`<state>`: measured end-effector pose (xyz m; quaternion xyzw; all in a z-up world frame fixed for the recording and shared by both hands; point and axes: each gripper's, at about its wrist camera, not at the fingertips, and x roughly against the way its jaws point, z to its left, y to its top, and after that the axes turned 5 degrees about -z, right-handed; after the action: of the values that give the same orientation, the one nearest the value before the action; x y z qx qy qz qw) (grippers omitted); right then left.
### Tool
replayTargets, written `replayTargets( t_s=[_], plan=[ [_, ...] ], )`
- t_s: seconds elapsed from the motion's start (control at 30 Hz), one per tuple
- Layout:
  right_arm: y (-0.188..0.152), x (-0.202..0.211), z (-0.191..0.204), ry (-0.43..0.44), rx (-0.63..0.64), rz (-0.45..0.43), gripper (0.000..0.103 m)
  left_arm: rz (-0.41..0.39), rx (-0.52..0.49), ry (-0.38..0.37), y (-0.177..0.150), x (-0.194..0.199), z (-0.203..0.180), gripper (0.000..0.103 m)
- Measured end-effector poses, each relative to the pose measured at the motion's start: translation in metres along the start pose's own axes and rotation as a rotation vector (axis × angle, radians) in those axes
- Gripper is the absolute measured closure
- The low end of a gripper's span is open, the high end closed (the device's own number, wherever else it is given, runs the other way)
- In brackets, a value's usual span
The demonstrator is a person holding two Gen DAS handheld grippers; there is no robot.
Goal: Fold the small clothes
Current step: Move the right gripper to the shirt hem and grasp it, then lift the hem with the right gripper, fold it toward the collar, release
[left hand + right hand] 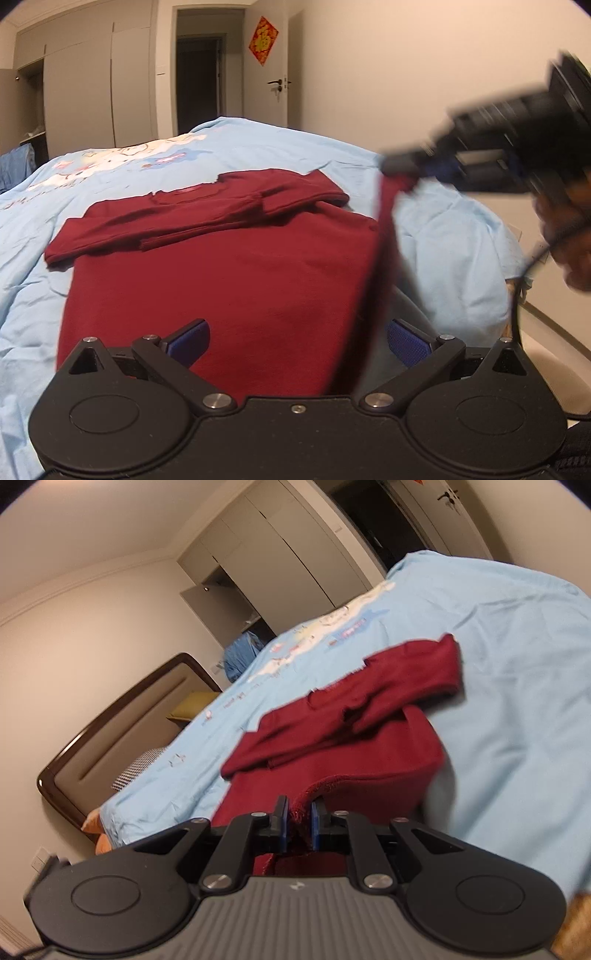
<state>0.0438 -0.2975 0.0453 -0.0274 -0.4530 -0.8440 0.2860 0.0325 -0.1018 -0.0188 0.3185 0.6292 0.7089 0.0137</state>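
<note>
Light-blue bed cover (110,206) leaves bare cloth left, beyond and right of the dark red sweater (229,273), whose sleeves lie folded across its chest. Left tongs (295,343) stand wide apart over the near hem, gripping nothing. Right tongs (297,823) are pinched onto the sweater's right hem corner, raised off the bed.

Sweater (229,280) flat on bed cover (92,177), sleeves folded across chest; wardrobe (92,85) behind bed.
</note>
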Motion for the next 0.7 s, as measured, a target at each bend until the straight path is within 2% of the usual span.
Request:
replayTargets(
  t_s=[0.13, 0.23, 0.33, 0.47, 0.53, 0.7],
  plan=[
    [0.019, -0.017, 0.011, 0.030, 0.011, -0.042, 0.089, 0.009, -0.006, 0.004, -0.001, -0.007, -0.005, 0.001],
    [0.030, -0.026, 0.014, 0.042, 0.005, -0.064, 0.089, 0.021, -0.039, 0.040, -0.003, -0.012, -0.008, 0.001],
    [0.038, -0.031, 0.011, 0.050, -0.031, -0.090, 0.090, 0.058, -0.075, 0.097, -0.007, -0.017, -0.008, 0.002],
    [0.046, -0.034, 0.001, 0.042, -0.092, -0.125, 0.090, 0.122, -0.123, 0.210, -0.014, -0.023, -0.001, 0.011],
    [0.049, -0.036, -0.005, 0.033, -0.118, -0.137, 0.090, 0.150, -0.125, 0.261, -0.018, -0.024, 0.007, 0.018],
    [0.049, -0.043, -0.017, 0.022, -0.176, -0.147, 0.090, 0.176, -0.126, 0.366, -0.028, -0.014, 0.028, 0.025]
  ],
)
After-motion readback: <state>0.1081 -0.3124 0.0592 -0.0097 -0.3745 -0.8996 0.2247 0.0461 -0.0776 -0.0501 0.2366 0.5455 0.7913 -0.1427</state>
